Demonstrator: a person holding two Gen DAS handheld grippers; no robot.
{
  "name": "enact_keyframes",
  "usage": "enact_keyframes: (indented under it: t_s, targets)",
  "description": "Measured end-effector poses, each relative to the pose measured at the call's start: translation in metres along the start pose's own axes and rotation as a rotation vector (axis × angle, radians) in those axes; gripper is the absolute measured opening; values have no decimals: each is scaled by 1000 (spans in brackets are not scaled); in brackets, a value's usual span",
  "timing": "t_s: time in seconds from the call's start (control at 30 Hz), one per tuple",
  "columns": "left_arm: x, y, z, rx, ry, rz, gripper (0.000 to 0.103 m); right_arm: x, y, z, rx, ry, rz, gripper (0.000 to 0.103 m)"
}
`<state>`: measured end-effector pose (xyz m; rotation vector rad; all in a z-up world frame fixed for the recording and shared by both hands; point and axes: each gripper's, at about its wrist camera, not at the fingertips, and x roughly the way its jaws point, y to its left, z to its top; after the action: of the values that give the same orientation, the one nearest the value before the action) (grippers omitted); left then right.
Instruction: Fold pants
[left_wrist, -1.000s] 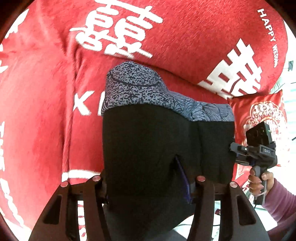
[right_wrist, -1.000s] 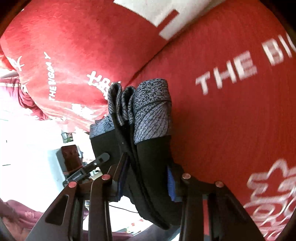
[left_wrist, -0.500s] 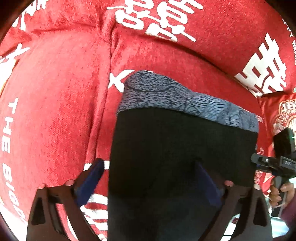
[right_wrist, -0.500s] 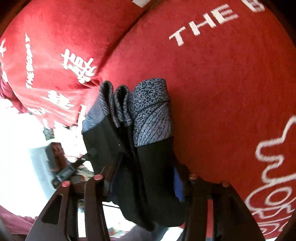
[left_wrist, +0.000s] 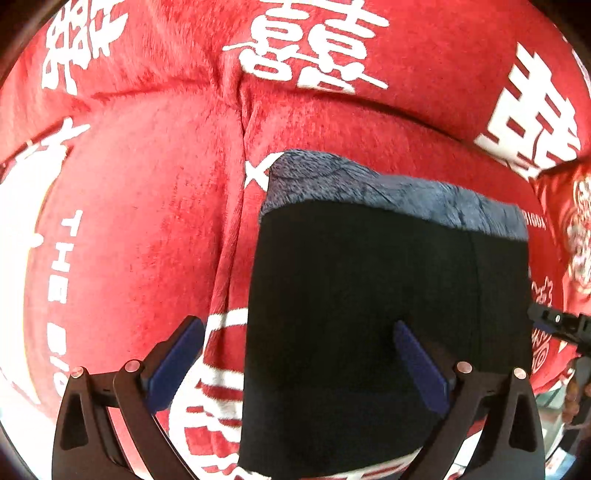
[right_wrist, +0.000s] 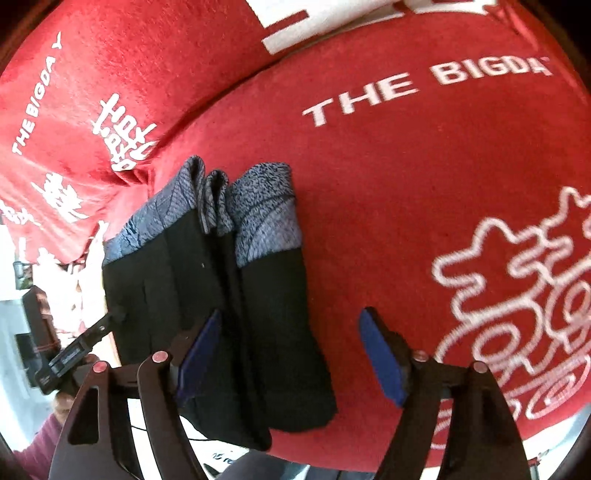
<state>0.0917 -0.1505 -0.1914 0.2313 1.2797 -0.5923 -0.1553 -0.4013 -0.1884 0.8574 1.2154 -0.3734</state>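
Black folded pants (left_wrist: 388, 314), one bundle, red blanket (left_wrist: 140, 221), two grippers' jaws open.

Lying folded on the sofa seat (left_wrist: 140, 229): pants (left_wrist: 388, 295), cuffs toward twelve o'clock, near the backrest (left_wrist: 424, 55). Sitting at three o'clock of the pants: a cushion (left_wrist: 569, 236). Straddling the pants' six o'clock end: left gripper (left_wrist: 299, 354) over one corner, right gripper (right_wrist: 291, 354) over the other, pads standing clear.
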Motion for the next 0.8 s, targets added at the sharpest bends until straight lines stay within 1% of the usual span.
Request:
enact_keyframes:
  t_s: [0.13,0.2,0.27,0.33,0.37,0.47,0.6,0.8]
  targets:
    - [-12,-6,-14,51,5,47,103,-14,4,-16,9,-34,-78,83]
    - [-17,-10,-22,65,18,55,103,-23,8,-27,8,-57,-115,86]
    - [-24,-14,-29,76,23,56,103,-33,14,-38,-5,-92,-152,92]
    - [-35,-19,-36,88,10,68,103,-42,24,-48,-28,-124,-200,103]
    - [-41,-22,-39,96,-1,77,103,-49,30,-55,-43,-139,-224,103]
    - [-61,-30,-48,124,-26,110,103,-60,42,-69,-63,-148,-238,103]
    - [-84,-36,-58,147,-33,137,103,-72,56,-85,-53,-126,-240,103]
    - [-117,-33,-70,127,-32,136,103,-90,78,-109,-18,-117,-243,103]
